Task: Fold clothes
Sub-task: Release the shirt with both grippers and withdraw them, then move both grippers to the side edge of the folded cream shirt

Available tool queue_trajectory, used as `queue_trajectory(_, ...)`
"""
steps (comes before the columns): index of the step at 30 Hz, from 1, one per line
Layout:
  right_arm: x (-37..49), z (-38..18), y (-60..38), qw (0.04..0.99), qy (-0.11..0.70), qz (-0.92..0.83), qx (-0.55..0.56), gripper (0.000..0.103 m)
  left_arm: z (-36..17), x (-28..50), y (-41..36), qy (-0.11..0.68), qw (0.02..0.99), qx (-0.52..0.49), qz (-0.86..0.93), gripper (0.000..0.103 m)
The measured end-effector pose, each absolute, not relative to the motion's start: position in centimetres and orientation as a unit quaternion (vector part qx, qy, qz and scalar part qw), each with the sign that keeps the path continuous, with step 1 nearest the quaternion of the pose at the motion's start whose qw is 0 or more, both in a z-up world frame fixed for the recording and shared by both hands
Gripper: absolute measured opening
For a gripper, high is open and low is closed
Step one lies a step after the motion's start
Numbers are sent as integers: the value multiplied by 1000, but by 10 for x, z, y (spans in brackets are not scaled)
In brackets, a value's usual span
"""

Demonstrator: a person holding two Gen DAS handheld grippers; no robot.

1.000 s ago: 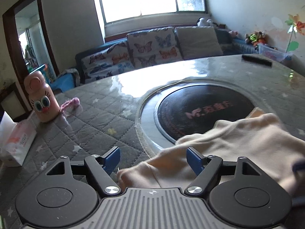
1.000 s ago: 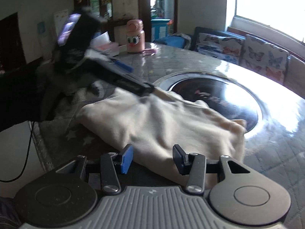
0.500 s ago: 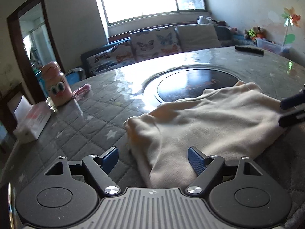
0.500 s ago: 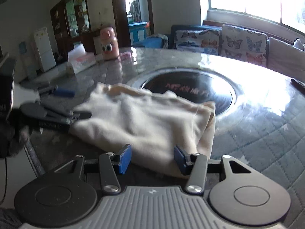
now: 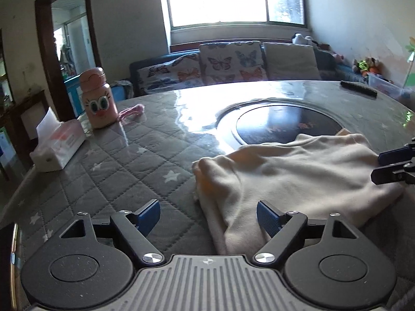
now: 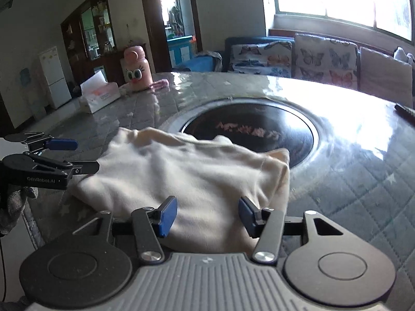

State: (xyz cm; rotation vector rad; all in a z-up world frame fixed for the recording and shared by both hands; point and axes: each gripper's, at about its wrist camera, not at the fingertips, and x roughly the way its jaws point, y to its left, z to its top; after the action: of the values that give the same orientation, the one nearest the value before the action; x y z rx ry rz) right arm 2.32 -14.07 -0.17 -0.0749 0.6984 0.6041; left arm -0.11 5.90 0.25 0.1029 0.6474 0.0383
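A cream garment point(image 5: 293, 178) lies folded flat on the grey quilted table point(image 5: 124, 176), its far edge lapping over the round dark inset point(image 5: 280, 127). My left gripper point(image 5: 207, 216) stands open at the garment's left end, one corner of the cloth lying between its blue pads point(image 5: 268, 219) without touching them. In the right wrist view the garment point(image 6: 192, 173) fills the middle. My right gripper point(image 6: 207, 216) hovers over its near edge with jaws opening, cloth lying between the pads but not pinched. Each gripper shows in the other's view: the right gripper point(image 5: 389, 164), the left gripper point(image 6: 77, 155).
A pink bottle with cartoon eyes point(image 5: 97, 98) and a tissue box point(image 5: 58, 147) stand at the table's far left. A black remote point(image 5: 359, 90) lies at the far right edge. Behind the table is a sofa with butterfly cushions point(image 5: 230, 62).
The left gripper has drawn back off the garment to its left end. The garment has settled flat on the table. The right gripper's jaws have spread a little wider.
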Motion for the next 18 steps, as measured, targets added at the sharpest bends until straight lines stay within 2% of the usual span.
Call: queue_trajectory(18,43,-9,-132,891,346,294,-30,62,-2,17,71,326,944,37,34,87)
